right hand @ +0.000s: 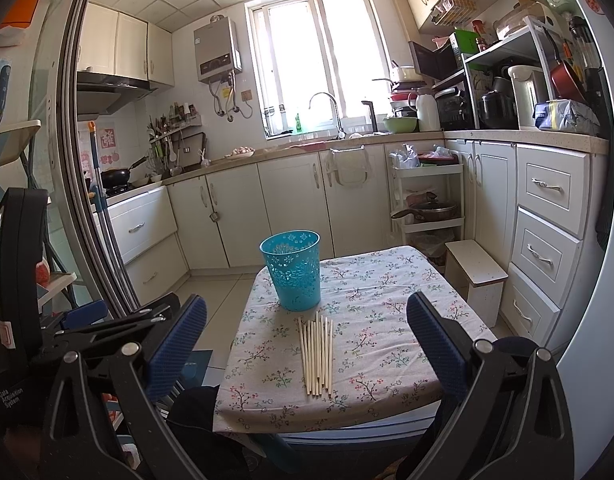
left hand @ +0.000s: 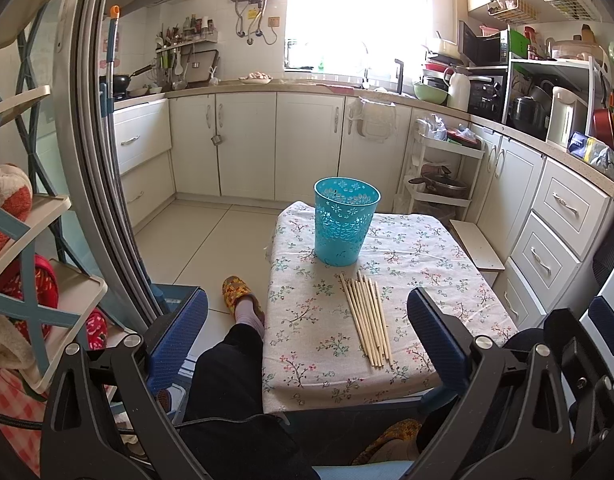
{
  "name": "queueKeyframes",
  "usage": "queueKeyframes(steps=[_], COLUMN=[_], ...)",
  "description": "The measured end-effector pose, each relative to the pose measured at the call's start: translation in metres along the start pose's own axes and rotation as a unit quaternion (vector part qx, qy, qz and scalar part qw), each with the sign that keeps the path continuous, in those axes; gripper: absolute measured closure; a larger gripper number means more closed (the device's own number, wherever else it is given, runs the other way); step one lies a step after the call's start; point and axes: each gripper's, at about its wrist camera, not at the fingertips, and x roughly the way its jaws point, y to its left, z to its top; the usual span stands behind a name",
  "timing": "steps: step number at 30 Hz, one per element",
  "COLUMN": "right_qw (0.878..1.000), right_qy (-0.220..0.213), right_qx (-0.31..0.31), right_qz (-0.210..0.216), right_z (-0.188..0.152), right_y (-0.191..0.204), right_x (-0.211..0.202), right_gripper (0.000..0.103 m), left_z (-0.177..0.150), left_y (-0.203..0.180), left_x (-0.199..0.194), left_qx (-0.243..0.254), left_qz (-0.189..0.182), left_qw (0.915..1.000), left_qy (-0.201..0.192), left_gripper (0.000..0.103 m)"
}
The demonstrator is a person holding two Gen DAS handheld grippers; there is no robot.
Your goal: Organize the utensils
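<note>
A bundle of several pale wooden chopsticks (left hand: pixel 369 318) lies flat on a small table with a floral cloth (left hand: pixel 427 280); it also shows in the right wrist view (right hand: pixel 317 354). A turquoise perforated plastic cup (left hand: pixel 345 220) stands upright just behind them, also in the right wrist view (right hand: pixel 293 270). My left gripper (left hand: pixel 307 336) is open and empty, held back from the table's near edge. My right gripper (right hand: pixel 307 340) is open and empty, also short of the table. The right gripper shows at the right edge of the left wrist view (left hand: pixel 603 320).
The table cloth (right hand: pixel 387 320) covers a low table in a kitchen. A small white stool (right hand: pixel 477 276) and a trolley (right hand: pixel 427 200) stand to the right. White cabinets (left hand: pixel 307 144) line the back. My leg and slippered foot (left hand: pixel 243 300) are left of the table. A shelf (left hand: pixel 35 280) is at the far left.
</note>
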Motion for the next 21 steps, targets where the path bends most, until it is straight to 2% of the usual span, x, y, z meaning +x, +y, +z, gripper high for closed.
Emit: queueKeyframes(steps=[4,8,15,16,18,19,21], right_qw=[1.000,1.000,0.992,0.990,0.985,0.983,0.978], right_qy=[0.006,0.023,0.115,0.133,0.168,0.180,0.206], right_qx=[-0.003,-0.005,-0.020,-0.021,-0.017,-0.016,-0.014], right_qz=[0.000,-0.018,-0.048,-0.048,-0.043,-0.041,-0.034], right_z=[0.004,0.003,-0.022,-0.028,-0.040,-0.046,-0.058], right_y=[-0.005,-0.016,-0.048,-0.053,-0.061,-0.065,-0.069], right_x=[0.009,0.031,0.120,0.137,0.164,0.174,0.201], right_gripper=[0.007,0.007,0.008,0.010,0.024,0.025,0.037], left_z=[0.007,0.013,0.017,0.017,0.016,0.013,0.009], left_y=[-0.005,-0.005,-0.004,-0.005,-0.008,-0.009,-0.012], left_x=[0.006,0.030,0.103,0.115,0.137,0.148,0.175], left_qx=[0.009,0.009,0.006,0.005,0.004,0.005,0.007], left_qz=[0.003,0.003,0.008,0.007,0.008,0.009,0.010], left_qw=[1.0000,0.9997,0.9968,0.9961,0.9947,0.9939,0.9914], left_qy=[0.001,0.022,0.079,0.088,0.103,0.110,0.130], left_gripper=[0.007,0.007,0.007,0.007,0.007,0.007,0.007])
